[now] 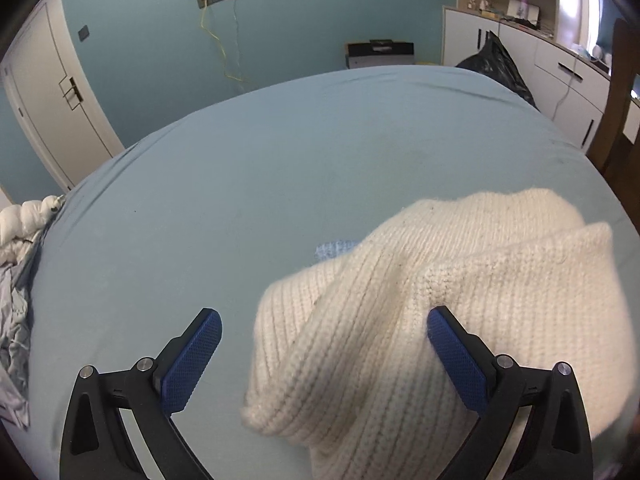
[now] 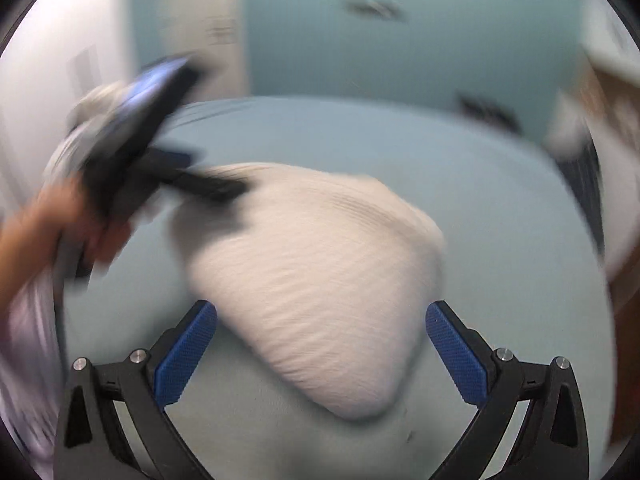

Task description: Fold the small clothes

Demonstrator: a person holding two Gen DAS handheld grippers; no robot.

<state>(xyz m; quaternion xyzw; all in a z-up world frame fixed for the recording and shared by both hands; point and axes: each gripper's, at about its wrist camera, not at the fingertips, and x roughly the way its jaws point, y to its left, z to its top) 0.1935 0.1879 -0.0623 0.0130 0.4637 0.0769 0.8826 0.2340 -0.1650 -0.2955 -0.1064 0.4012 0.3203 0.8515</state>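
A cream ribbed knit garment (image 1: 420, 320) lies bunched and folded over on the light blue bed sheet (image 1: 240, 180). A small pale blue knit piece (image 1: 332, 250) peeks out from under its far edge. My left gripper (image 1: 324, 344) hangs open over the garment's left part, its right pad (image 1: 456, 360) above the knit, nothing pinched. The right wrist view is blurred by motion. There my right gripper (image 2: 320, 344) stands wide open above the same cream garment (image 2: 320, 280). A hand (image 2: 36, 236) holds the left gripper (image 2: 192, 132) at the garment's far left edge.
Crumpled grey and white clothes (image 1: 16, 280) lie at the bed's left edge. Behind the bed are a white door (image 1: 48, 92), a dark box (image 1: 380, 54), a black bag (image 1: 496, 64) and white cabinets (image 1: 560, 68). A wooden post (image 1: 616, 100) stands at the right.
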